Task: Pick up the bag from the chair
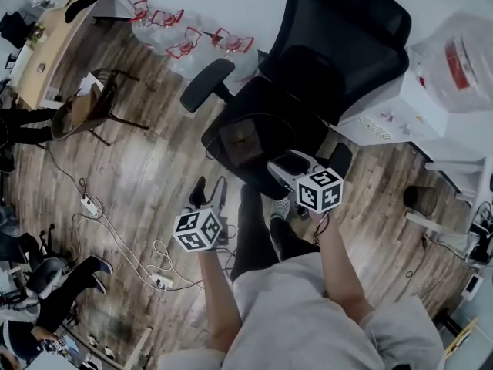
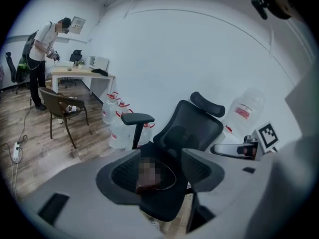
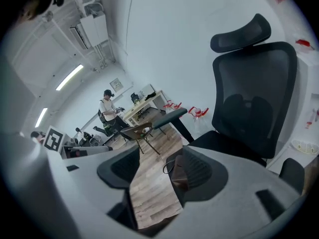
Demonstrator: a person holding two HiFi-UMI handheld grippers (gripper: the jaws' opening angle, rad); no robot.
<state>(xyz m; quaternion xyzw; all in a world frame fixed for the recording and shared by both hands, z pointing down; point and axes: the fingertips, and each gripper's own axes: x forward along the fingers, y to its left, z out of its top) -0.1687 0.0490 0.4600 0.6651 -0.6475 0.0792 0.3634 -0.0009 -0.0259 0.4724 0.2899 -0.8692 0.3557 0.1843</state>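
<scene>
A small brown bag with a thin strap lies on the seat of a black office chair. In the left gripper view the bag sits on the seat straight ahead, seen through the gap of my open left gripper. My right gripper is open too, and the bag shows partly behind its right jaw. In the head view the left gripper hovers short of the seat's front edge. The right gripper is at the seat's front right corner, close to the bag. Neither touches the bag.
Several water bottles stand on the floor by the wall behind the chair's armrest. A wooden chair and a desk are at far left. Cables and a power strip lie on the floor. A white cabinet with a jug stands right.
</scene>
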